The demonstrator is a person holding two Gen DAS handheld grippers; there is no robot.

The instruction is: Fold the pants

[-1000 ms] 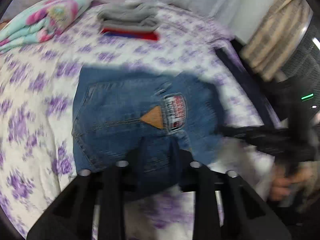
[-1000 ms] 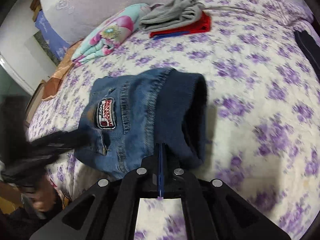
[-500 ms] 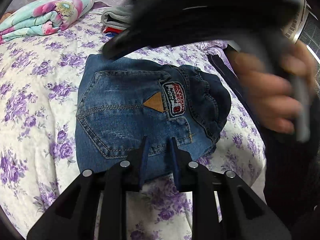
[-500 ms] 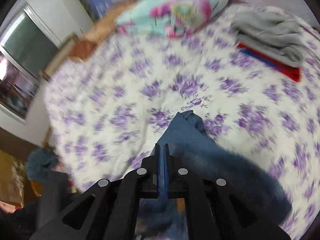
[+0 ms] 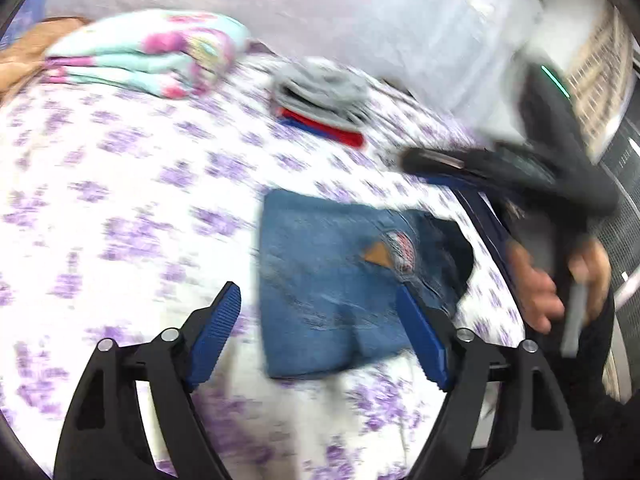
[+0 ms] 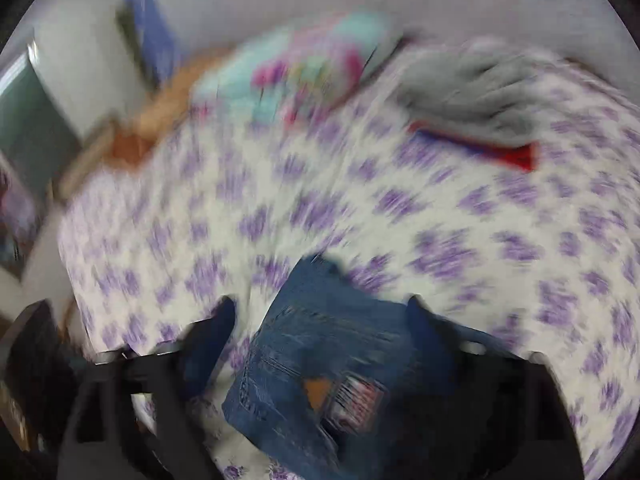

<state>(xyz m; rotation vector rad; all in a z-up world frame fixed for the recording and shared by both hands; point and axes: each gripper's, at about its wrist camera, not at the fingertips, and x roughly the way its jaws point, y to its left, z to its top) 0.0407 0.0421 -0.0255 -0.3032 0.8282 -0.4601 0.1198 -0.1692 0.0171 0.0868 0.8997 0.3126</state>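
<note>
The blue denim pants (image 5: 344, 280) lie folded into a compact rectangle on the purple-flowered bedsheet (image 5: 120, 200), back pocket patch facing up. My left gripper (image 5: 320, 320) is open and empty, hovering just above the pants' near edge. My right gripper (image 6: 320, 320) is open and empty too, above the same folded pants (image 6: 320, 380). The right gripper also shows in the left wrist view (image 5: 500, 168), held in a hand at the right. Both views are motion-blurred.
A folded floral blanket (image 5: 140, 60) lies at the back left of the bed. A stack of grey, red and blue clothes (image 5: 324, 104) sits at the back centre. A dark strap (image 5: 484, 220) runs along the bed's right edge.
Both grippers have opened and let go of the pants, which now lie folded on the bed. Both grippers have pulled back and up from the fabric.
</note>
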